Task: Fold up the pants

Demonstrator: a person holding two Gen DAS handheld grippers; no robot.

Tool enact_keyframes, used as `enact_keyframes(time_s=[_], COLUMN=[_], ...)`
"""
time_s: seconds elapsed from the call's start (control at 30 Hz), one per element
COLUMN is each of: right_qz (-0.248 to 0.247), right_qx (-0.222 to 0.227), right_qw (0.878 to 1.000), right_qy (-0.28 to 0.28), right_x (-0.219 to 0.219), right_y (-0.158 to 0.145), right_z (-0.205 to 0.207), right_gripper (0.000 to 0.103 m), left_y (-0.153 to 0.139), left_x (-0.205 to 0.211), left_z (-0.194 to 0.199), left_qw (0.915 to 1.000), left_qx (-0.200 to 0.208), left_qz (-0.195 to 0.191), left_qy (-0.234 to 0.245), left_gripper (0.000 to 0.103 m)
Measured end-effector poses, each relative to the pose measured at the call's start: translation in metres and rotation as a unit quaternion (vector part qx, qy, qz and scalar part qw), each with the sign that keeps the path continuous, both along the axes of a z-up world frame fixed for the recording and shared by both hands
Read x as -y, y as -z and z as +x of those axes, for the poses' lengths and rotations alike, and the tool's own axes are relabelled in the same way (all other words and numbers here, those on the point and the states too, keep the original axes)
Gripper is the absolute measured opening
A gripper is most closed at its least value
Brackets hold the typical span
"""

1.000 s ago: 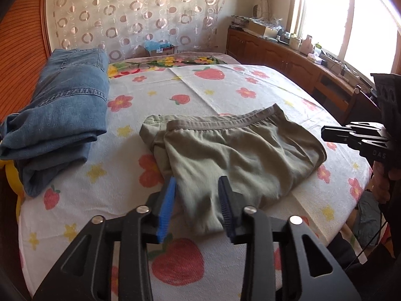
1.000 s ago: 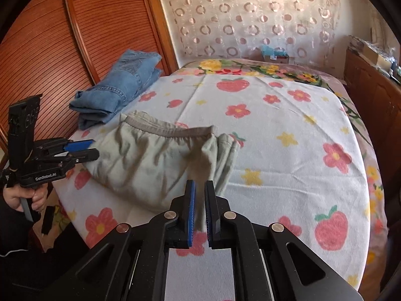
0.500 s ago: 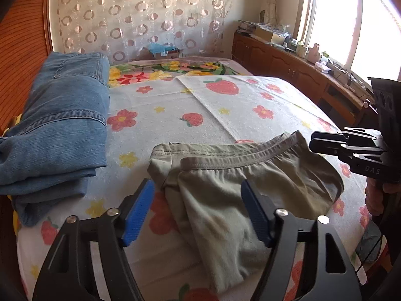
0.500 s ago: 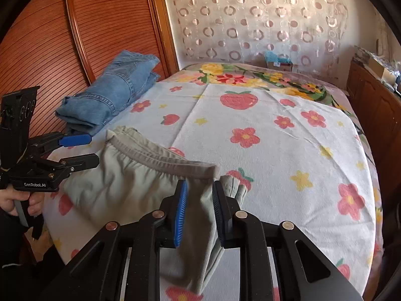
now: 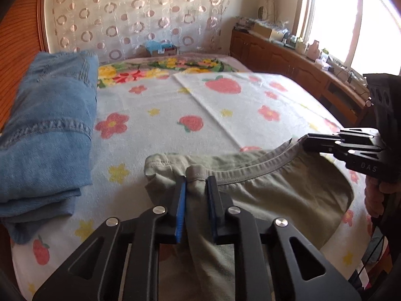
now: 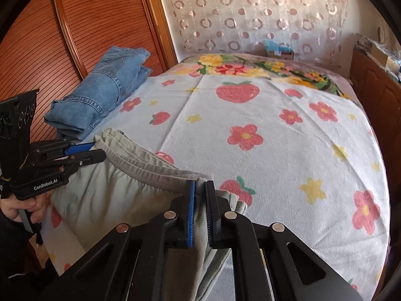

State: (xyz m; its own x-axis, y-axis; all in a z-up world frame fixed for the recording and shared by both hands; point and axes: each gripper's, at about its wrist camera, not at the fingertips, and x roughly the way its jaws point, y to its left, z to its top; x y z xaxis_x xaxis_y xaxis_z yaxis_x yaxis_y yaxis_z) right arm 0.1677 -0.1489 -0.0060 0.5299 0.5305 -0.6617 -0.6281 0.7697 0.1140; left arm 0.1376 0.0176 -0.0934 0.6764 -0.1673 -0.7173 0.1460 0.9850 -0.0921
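Olive-green pants lie folded at the near edge of the bed, waistband away from me. My left gripper is shut on the waistband at its left end. My right gripper is shut on the waistband at the other end. In the right wrist view the pants stretch left to the left gripper. In the left wrist view the right gripper sits at the pants' far right corner.
Folded blue jeans lie on the left side of the bed, also in the right wrist view. A flower-and-strawberry bedspread covers the bed. A wooden cabinet stands at the right, a wooden sliding door at the left.
Both grippers moved forward to the waistband. The left one opened wide and then shut on the cloth. The right one opened slightly and shut on the other end.
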Motion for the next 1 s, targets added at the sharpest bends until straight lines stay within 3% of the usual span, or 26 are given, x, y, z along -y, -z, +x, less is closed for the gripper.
enact_keyframes(time_s=[0.1, 0.33, 0.57, 0.63, 0.7, 0.77, 1.0], right_qz=[0.009, -0.024, -0.015, -0.017, -0.015, -0.012, -0.024], right_qx=[0.024, 0.003, 0.008, 0.011, 0.009, 0.001, -0.024], right_qw=[0.999, 0.999, 1.0, 0.999, 0.999, 0.999, 0.998], right_qy=[0.019, 0.024, 0.026, 0.026, 0.029, 0.03, 0.05], right_x=[0.002, -0.007, 0.0, 0.003, 0.007, 0.011, 0.025], right_y=[-0.006, 0.012, -0.001, -0.002, -0.001, 0.001, 0.009], right_z=[-0.005, -0.001, -0.007, -0.013, -0.02, -0.024, -0.025], right_gripper=[0.006, 0.006, 0.008, 0.009, 0.025, 0.041, 0.045], left_y=[-0.014, 0.001, 0.0, -0.001, 0.0, 0.002, 0.011], left_x=[0.002, 0.007, 0.002, 0.002, 0.001, 0.002, 0.004], left_z=[-0.001, 0.014, 0.013, 0.013, 0.012, 0.013, 0.014], left_qw=[0.9997, 0.9995, 0.9996, 0.9995, 0.9996, 0.9995, 0.999], left_qx=[0.023, -0.008, -0.018, -0.016, -0.014, -0.018, -0.031], left_qz=[0.003, 0.027, 0.014, 0.016, 0.013, 0.016, 0.028], left_qy=[-0.001, -0.011, -0.019, -0.022, -0.021, -0.02, -0.018], left_gripper=[0.016, 0.016, 0.03, 0.04, 0.052, 0.052, 0.055])
